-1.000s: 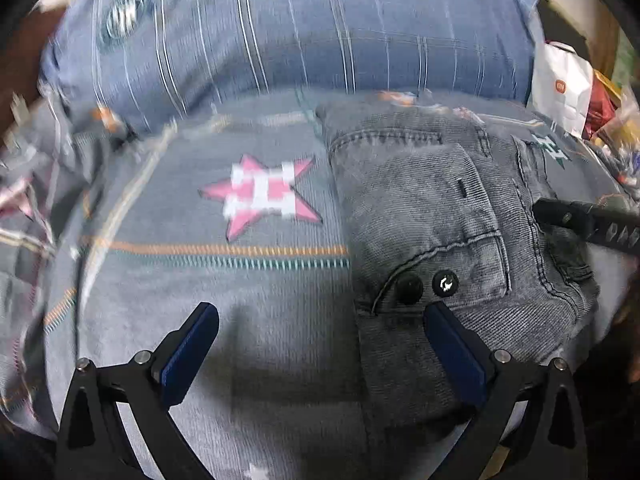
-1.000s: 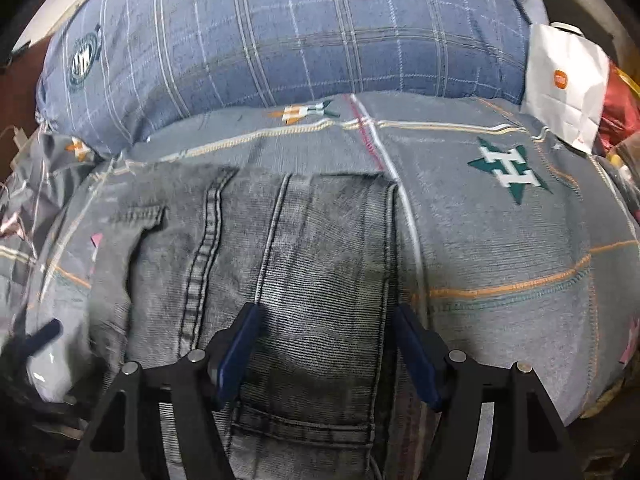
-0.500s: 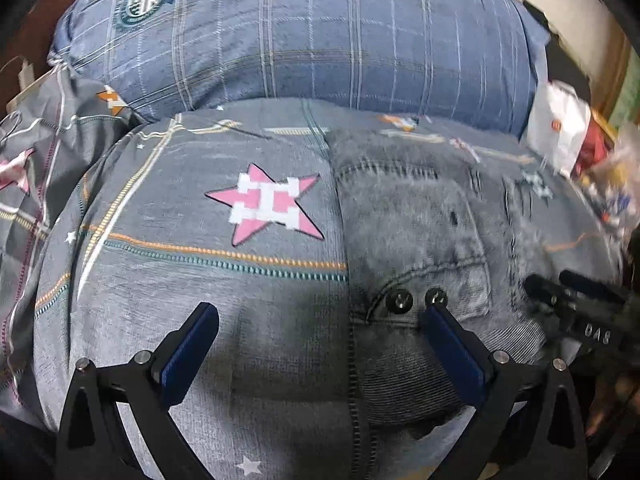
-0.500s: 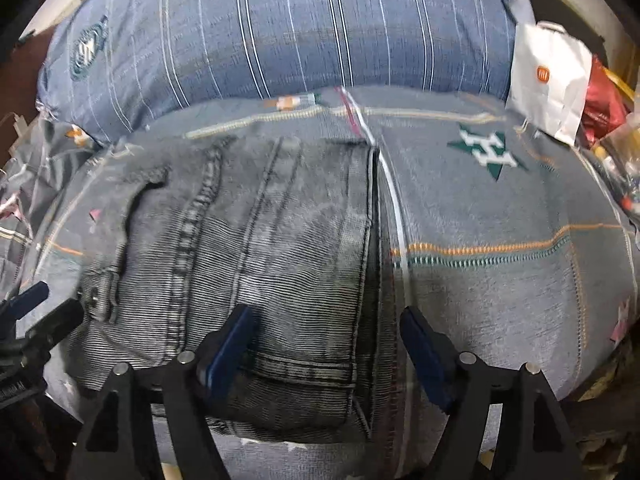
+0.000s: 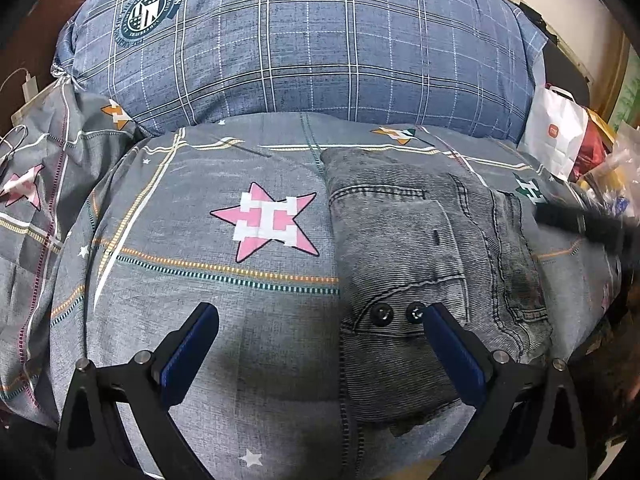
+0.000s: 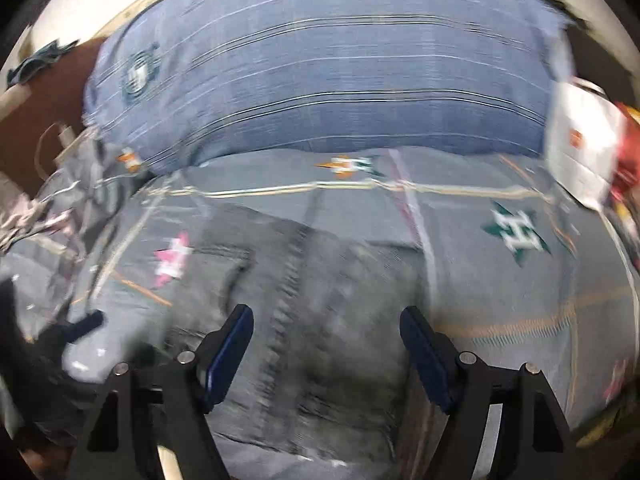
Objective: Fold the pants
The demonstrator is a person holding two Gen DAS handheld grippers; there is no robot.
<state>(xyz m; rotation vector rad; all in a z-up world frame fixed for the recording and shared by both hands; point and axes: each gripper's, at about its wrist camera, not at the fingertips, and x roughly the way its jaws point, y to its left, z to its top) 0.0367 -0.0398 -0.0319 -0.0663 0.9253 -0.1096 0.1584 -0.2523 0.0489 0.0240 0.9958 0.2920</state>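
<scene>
Grey denim pants (image 5: 420,264) lie folded into a compact rectangle on the grey patterned bedspread (image 5: 200,280); a back pocket and two dark buttons face up. My left gripper (image 5: 318,320) hovers open above the pants' left edge with nothing between its fingers. The other gripper's dark tip (image 5: 576,222) shows at the right edge of the left wrist view. In the blurred right wrist view the pants (image 6: 320,320) lie below my right gripper (image 6: 326,324), which is open and empty, raised off the cloth.
A large blue plaid pillow (image 5: 312,40) fills the far side of the bed. A white paper bag (image 5: 556,140) and bright clutter (image 5: 612,168) stand at the right. Rumpled bedding (image 5: 28,200) and a white cable (image 5: 24,84) are at the left.
Both grippers have lifted away from the pants, the right one faster, so its view is now blurred and shows more of the bed. The right jaws stand a little wider than at first.
</scene>
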